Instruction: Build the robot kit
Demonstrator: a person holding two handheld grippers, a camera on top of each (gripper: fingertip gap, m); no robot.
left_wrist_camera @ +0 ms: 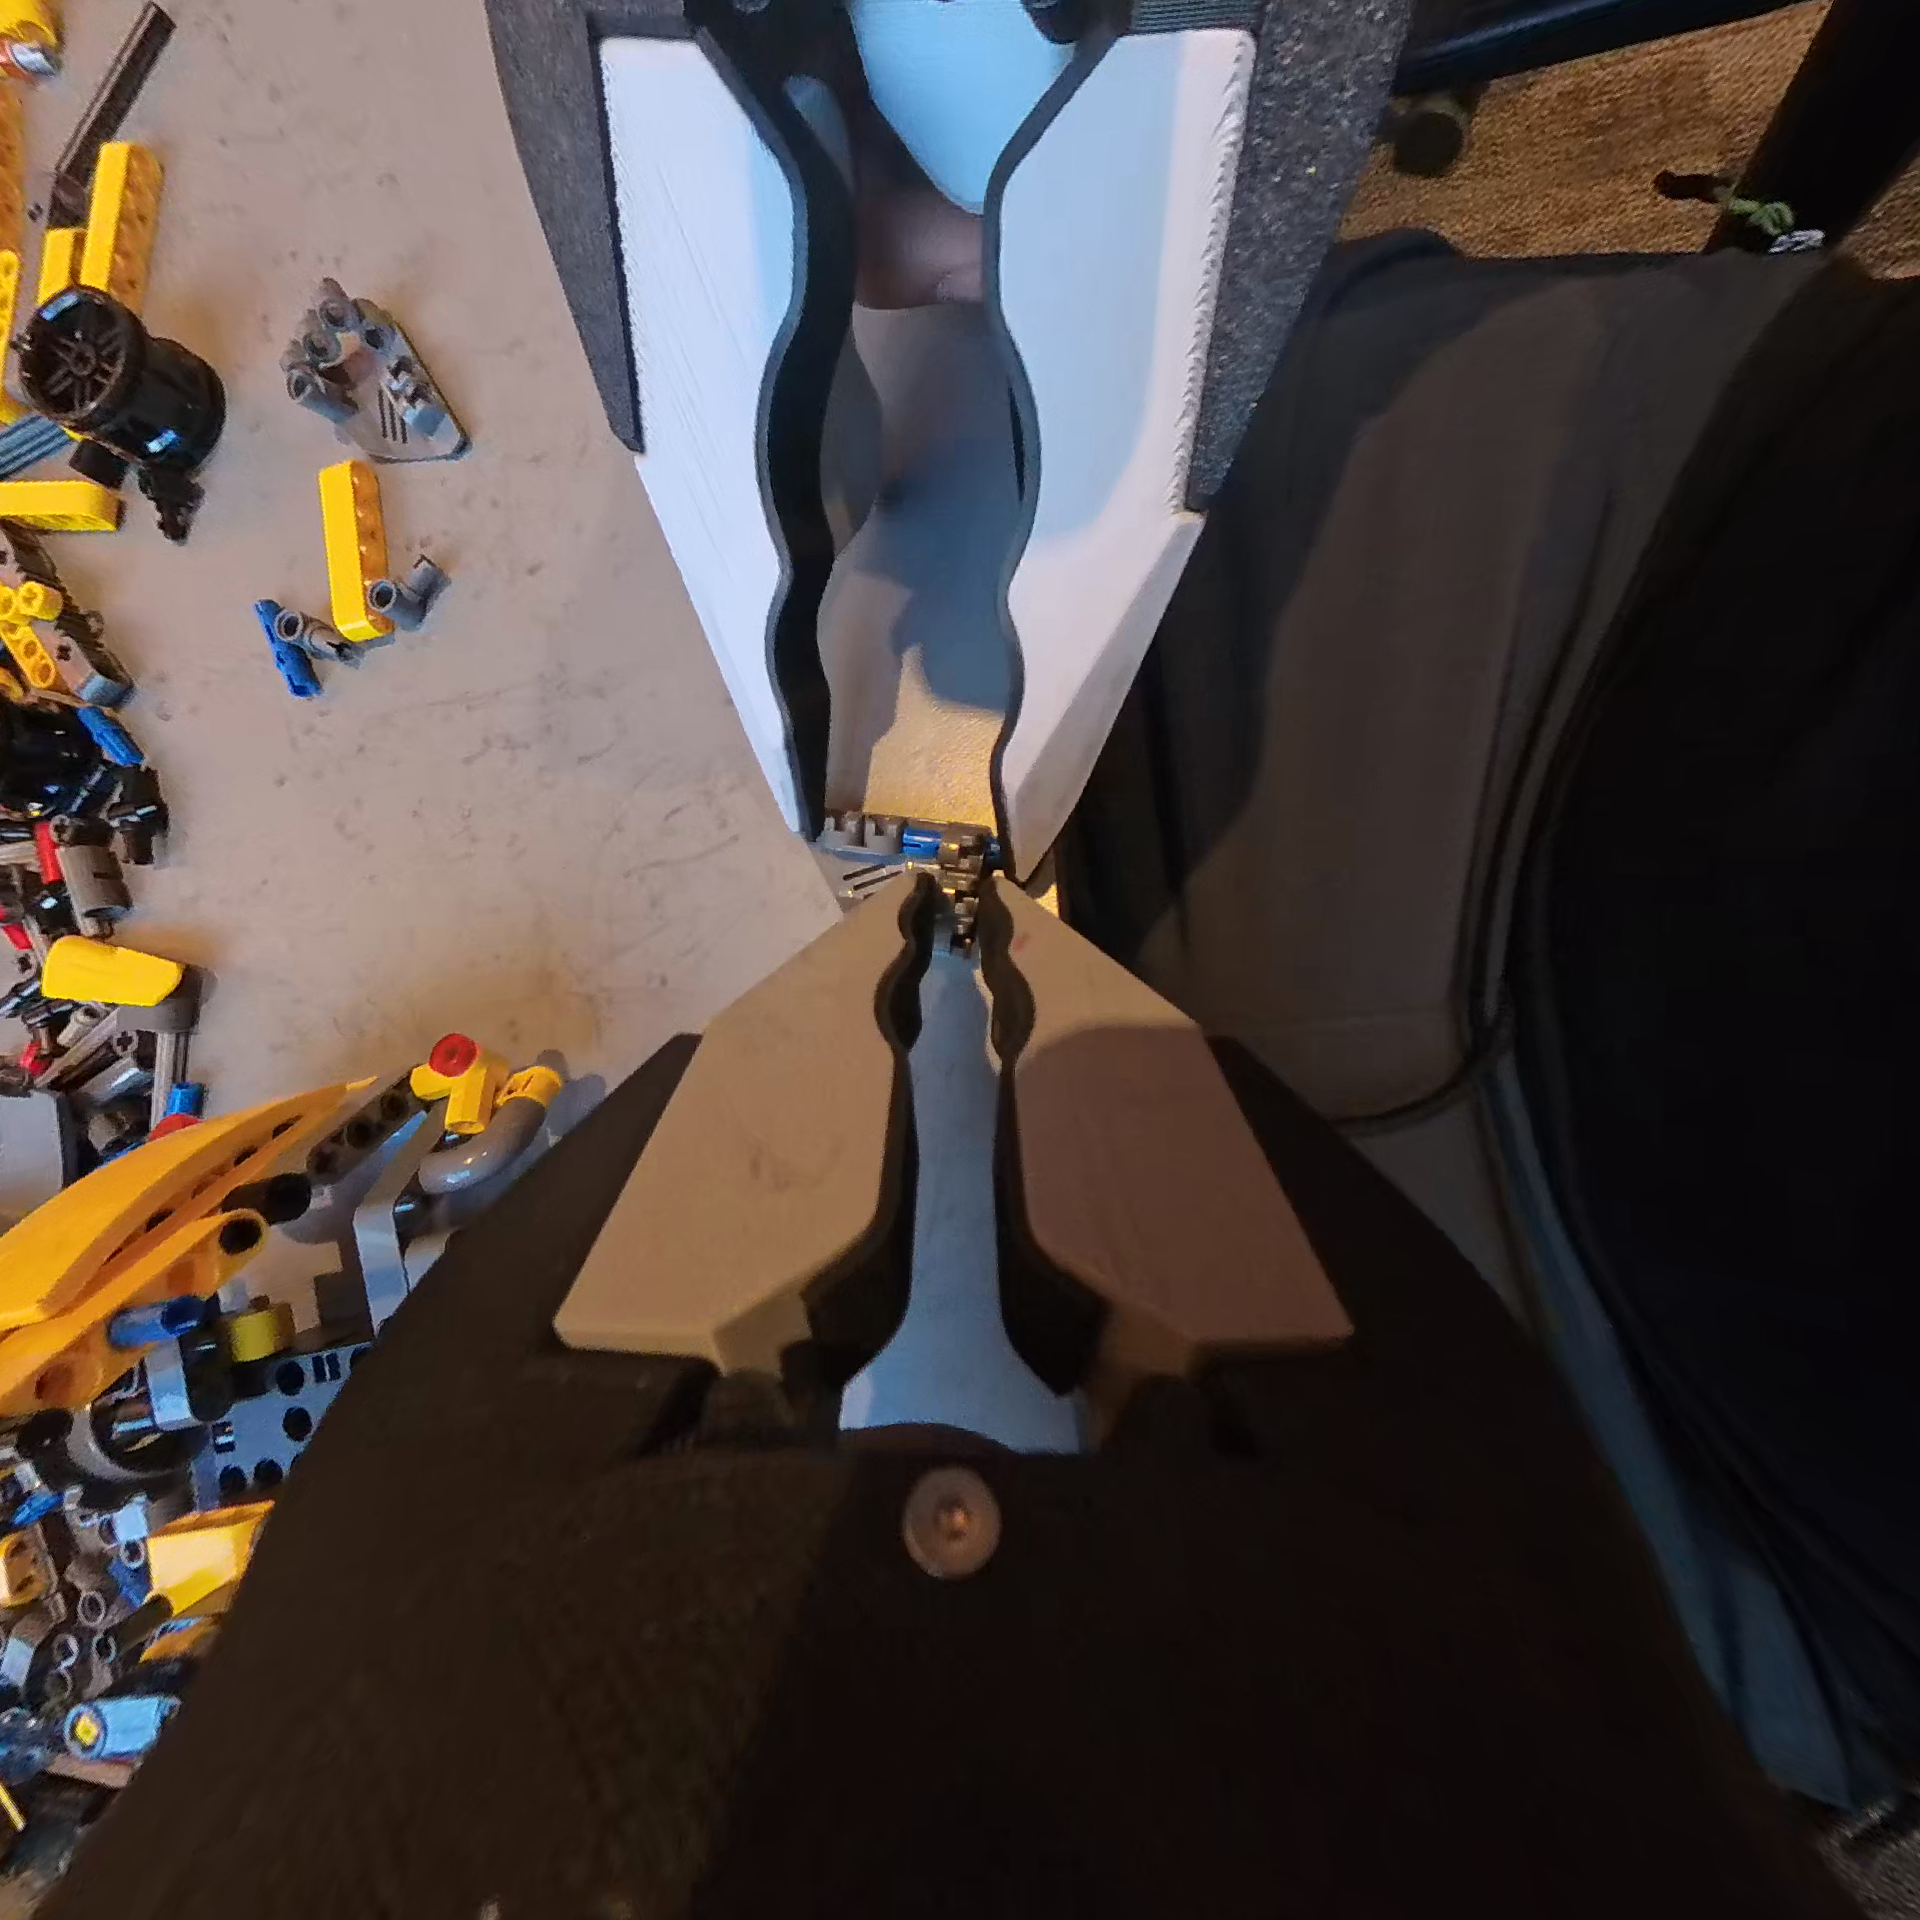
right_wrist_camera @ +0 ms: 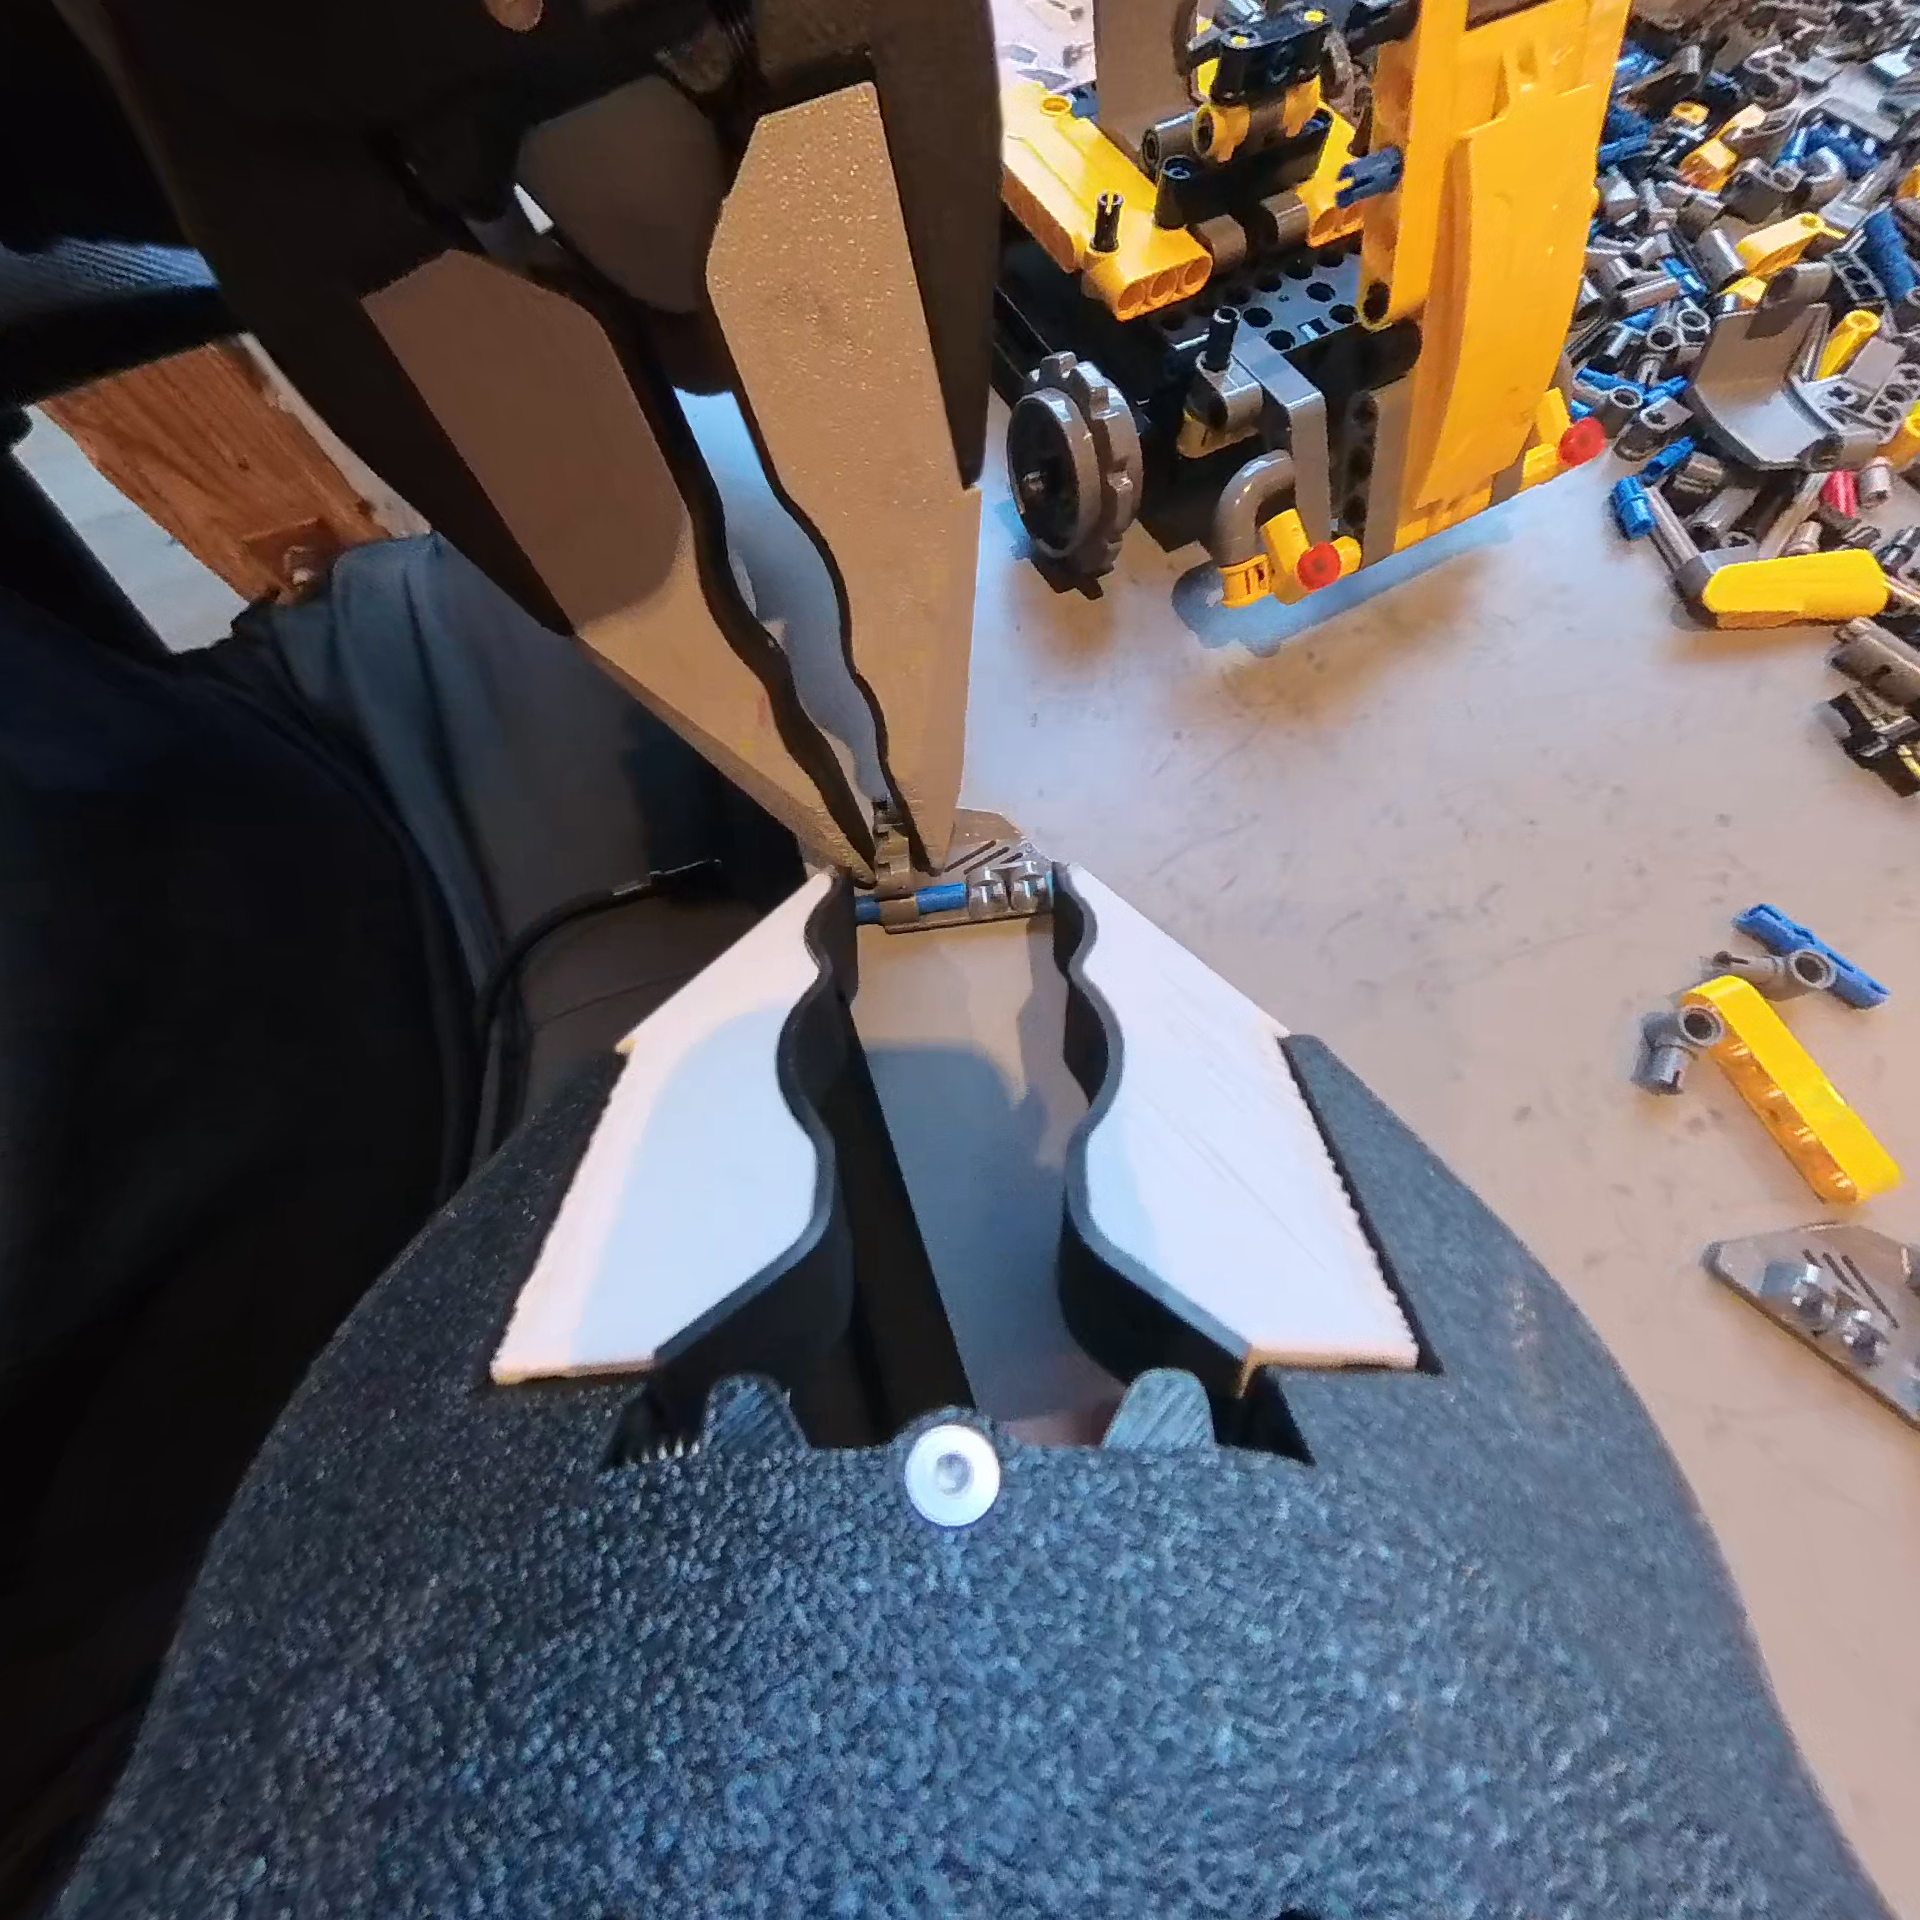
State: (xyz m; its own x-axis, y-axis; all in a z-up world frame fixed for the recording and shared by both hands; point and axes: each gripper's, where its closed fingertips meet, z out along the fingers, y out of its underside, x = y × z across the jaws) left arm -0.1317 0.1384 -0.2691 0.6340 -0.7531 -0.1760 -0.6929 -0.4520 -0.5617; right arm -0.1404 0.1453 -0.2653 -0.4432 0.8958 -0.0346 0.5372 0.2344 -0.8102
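Observation:
My left gripper (left_wrist_camera: 951,902) has grey fingers and is shut on a small dark grey connector (left_wrist_camera: 961,920). My right gripper (right_wrist_camera: 945,899) has white fingers and is shut across a small grey brick assembly with a blue pin (right_wrist_camera: 997,888). The two grippers meet tip to tip above the near edge of the beige table (right_wrist_camera: 1351,935). The connector touches the end of the assembly. In the right wrist view the left gripper (right_wrist_camera: 894,847) comes down from above. In the left wrist view the right gripper (left_wrist_camera: 914,842) comes in from the top, holding the assembly (left_wrist_camera: 873,831).
A yellow and black brick vehicle (right_wrist_camera: 1351,312) stands at the back of the table, with a pile of several loose parts (right_wrist_camera: 1714,208) beside it. A yellow beam with a blue pin (right_wrist_camera: 1787,1091) and a grey panel piece (right_wrist_camera: 1839,1320) lie nearby. A person's dark clothing (left_wrist_camera: 1558,727) is beyond the table edge.

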